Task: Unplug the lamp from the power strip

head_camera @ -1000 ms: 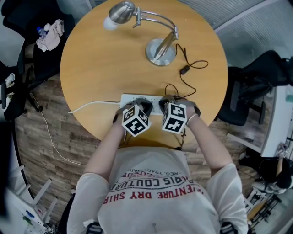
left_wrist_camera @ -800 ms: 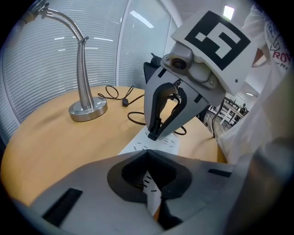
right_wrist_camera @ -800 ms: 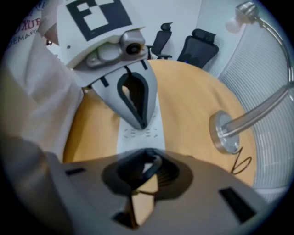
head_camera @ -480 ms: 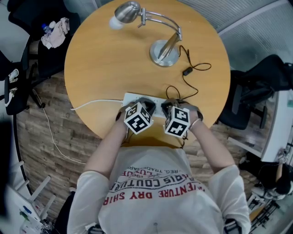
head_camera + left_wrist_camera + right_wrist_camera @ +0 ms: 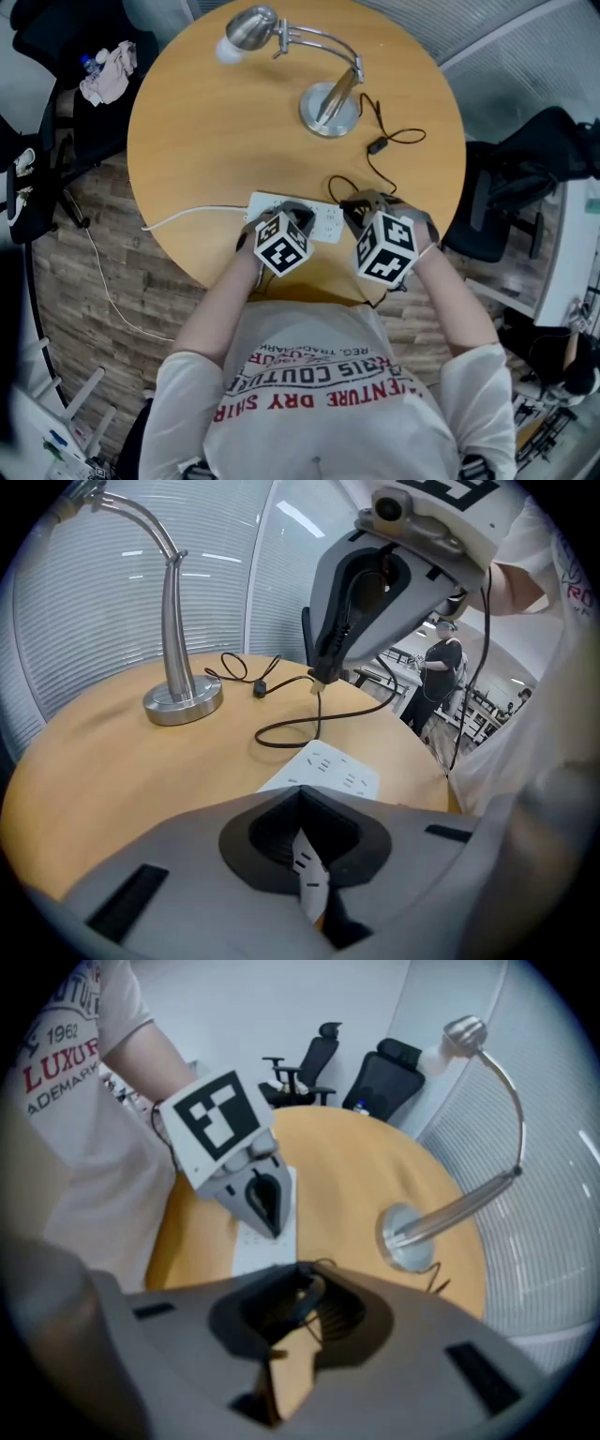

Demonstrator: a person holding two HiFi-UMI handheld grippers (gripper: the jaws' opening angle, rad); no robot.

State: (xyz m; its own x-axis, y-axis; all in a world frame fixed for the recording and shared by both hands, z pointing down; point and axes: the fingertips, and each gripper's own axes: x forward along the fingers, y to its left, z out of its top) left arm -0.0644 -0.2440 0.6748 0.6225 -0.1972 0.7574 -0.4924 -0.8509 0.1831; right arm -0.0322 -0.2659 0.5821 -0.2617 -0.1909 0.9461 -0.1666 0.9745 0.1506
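Brushed-metal desk lamp (image 5: 328,105) standing at the far side of the round wooden table (image 5: 197,131), well apart from the work. Thin black cord (image 5: 279,745) looping from its base toward the near edge, with slack to spare. Flat white power strip (image 5: 326,223) lying by that near edge, held down by the left gripper (image 5: 275,1229): jaws drawn together, tips planted on the strip's top, probably to stop it coming up with the plug. Pinched in the right gripper (image 5: 364,202), the small black plug (image 5: 308,653): jaws narrow after just closing a little further on it, pads gripping its sides. Held above the strip and apart from it, pin pointing down, cord hanging free beneath. Sockets on the strip's face showing bare in the left gripper view. Judged from that: plug out, main step of the task done. Steep downward aim of the right gripper likely chosen for a straight pull in line with the pins, sparing them any bending.
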